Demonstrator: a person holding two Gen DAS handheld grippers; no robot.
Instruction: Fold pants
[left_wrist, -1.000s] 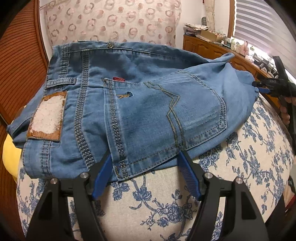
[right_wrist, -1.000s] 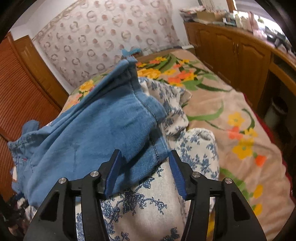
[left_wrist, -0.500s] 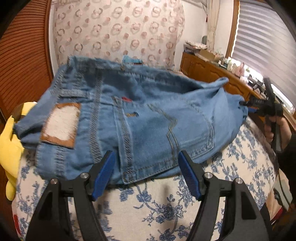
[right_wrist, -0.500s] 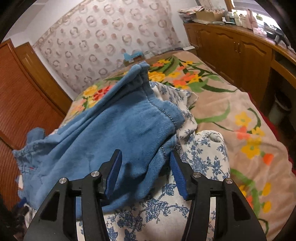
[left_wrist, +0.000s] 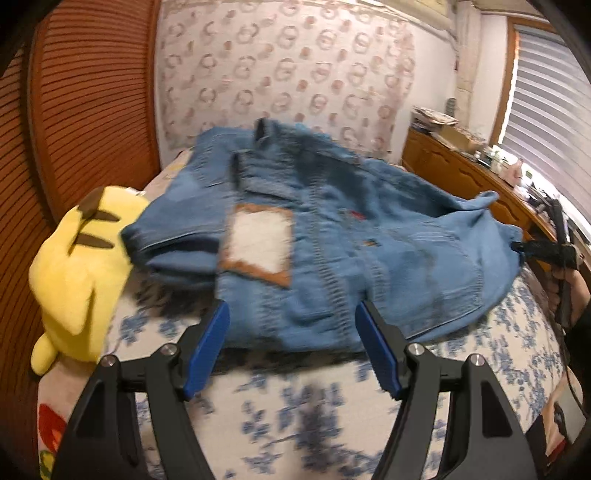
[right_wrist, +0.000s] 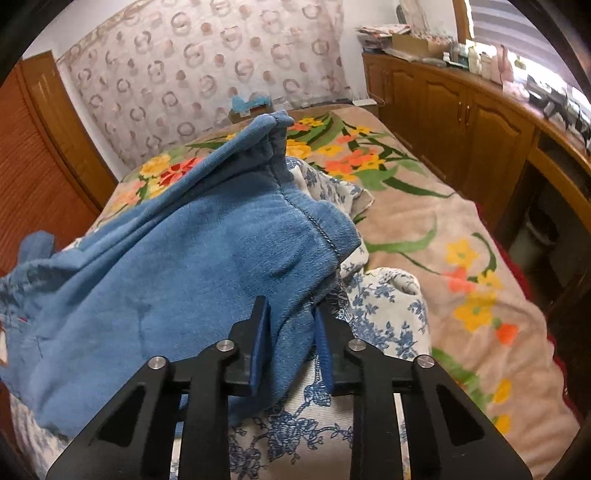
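My right tongs (right_wrist: 291, 347) are closing on the jeans (right_wrist: 177, 266) edge at lower centre, to lift it for folding; my left tongs (left_wrist: 291, 350) gape empty.

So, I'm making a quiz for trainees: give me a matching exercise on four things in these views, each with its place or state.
1. jeans
2. plush toy
3. right claw
4. left claw

a. wide apart, nothing gripped
b. yellow, at the left edge of the left view
c. closing, denim between its fingers
d. heaped on the blue-flowered cushion

Pairs: 1-d, 2-b, 3-c, 4-a
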